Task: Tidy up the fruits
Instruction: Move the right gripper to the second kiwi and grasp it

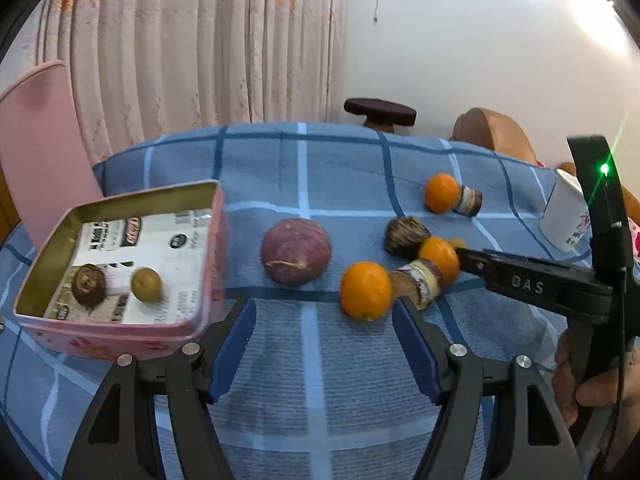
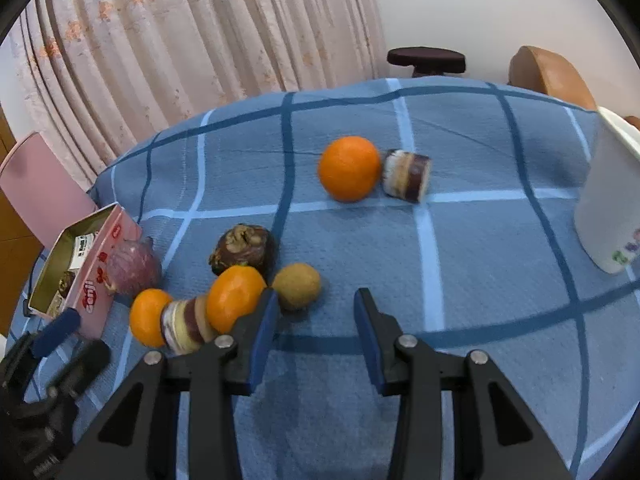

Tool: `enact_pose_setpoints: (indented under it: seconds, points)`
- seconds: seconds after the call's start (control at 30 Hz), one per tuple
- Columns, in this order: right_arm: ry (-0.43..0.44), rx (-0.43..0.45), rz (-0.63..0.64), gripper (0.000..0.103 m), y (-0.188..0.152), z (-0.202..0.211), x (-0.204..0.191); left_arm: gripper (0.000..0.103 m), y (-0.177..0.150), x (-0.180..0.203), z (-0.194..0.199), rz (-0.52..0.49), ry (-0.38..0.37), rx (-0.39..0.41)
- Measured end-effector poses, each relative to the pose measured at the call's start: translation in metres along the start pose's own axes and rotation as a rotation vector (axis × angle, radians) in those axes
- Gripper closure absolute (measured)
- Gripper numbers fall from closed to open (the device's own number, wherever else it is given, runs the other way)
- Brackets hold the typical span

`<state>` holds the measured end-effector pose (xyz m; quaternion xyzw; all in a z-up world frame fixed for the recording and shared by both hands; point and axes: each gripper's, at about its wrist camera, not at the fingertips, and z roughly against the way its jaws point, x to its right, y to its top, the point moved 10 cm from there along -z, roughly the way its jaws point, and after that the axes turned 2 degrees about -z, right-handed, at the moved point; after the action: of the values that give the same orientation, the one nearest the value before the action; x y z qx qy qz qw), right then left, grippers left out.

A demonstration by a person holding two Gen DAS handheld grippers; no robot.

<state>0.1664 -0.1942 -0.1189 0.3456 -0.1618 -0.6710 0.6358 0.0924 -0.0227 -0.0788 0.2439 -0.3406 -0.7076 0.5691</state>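
pink tin (image 1: 208,240): open beside fruits, ready to receive | right gripper (image 2: 316,312): jaws spread, nearing brown fruit (image 2: 298,286) | left gripper (image 1: 324,320): jaws spread, empty

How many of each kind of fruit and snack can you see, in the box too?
Oranges: 3
Purple round fruit: 1
Dark brown knobbly fruits: 2
Small greenish-brown fruits: 2
Striped cylinder pieces: 2
Total: 10
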Motion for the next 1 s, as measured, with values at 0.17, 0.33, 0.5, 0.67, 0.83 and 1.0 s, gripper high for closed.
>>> enact_pose_setpoints:
  seconds: [0.17, 0.33, 0.5, 0.67, 0.83, 1.0]
  points:
    - [0.001, -0.011, 0.05, 0.083, -0.002, 0.002, -0.01, 0.031, -0.002, 0.013, -0.015, 0.017, -0.044, -0.056]
    - [0.002, -0.006, 0.03, 0.089, -0.003, 0.008, -0.002, 0.031, -0.001, 0.01, -0.025, 0.043, -0.035, -0.084]
    - [0.035, 0.019, -0.062, 0.089, 0.003, 0.018, 0.014, 0.041, 0.006, 0.011, -0.032, 0.031, -0.017, -0.08]
    - [0.069, 0.006, -0.062, 0.089, 0.001, 0.017, 0.008, 0.053, 0.009, 0.016, -0.038, 0.013, -0.03, -0.094]
    - [0.073, 0.03, -0.006, 0.086, 0.004, 0.016, -0.005, 0.055, 0.01, 0.012, -0.035, 0.027, -0.049, -0.081]
    - [0.043, 0.02, 0.0, 0.08, 0.005, 0.005, -0.004, 0.054, 0.012, 0.008, -0.033, 0.02, -0.043, -0.07]
